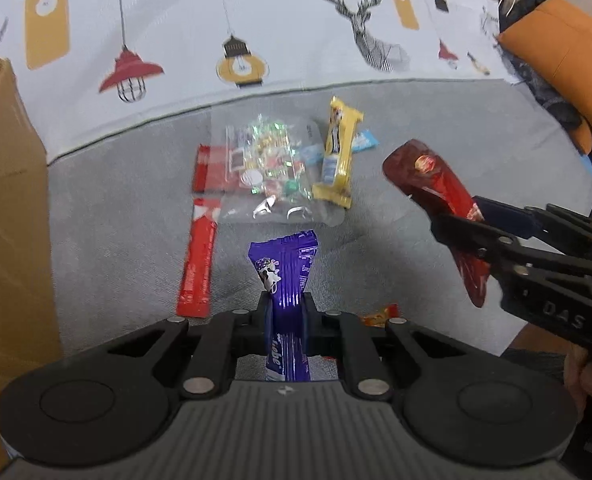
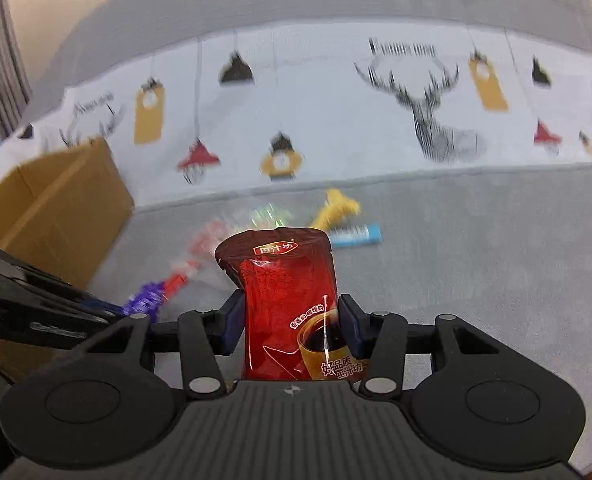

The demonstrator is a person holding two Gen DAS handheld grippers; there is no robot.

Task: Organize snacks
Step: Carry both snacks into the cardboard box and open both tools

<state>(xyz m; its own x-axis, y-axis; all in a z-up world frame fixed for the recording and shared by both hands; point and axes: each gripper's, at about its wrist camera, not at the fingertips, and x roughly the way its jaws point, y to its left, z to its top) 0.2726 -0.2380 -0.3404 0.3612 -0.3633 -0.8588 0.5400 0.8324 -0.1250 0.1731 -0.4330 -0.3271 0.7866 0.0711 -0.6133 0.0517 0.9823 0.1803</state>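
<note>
My left gripper (image 1: pixel 287 312) is shut on a purple snack bar (image 1: pixel 286 272) and holds it upright above the grey cushion. My right gripper (image 2: pixel 292 320) is shut on a dark red drink sachet (image 2: pixel 286 296), also lifted; it shows at the right of the left wrist view (image 1: pixel 435 184). On the cushion lie a clear bag of candies (image 1: pixel 272 168), a yellow bar (image 1: pixel 337 156), a blue packet (image 1: pixel 365 142), two red stick packets (image 1: pixel 198 264) and an orange wrapper (image 1: pixel 381 314).
A cardboard box (image 1: pixel 8 216) stands at the left, also in the right wrist view (image 2: pixel 56 208). A printed white cover (image 1: pixel 256 20) drapes the sofa back. An orange cushion (image 1: pixel 563 56) sits at the far right.
</note>
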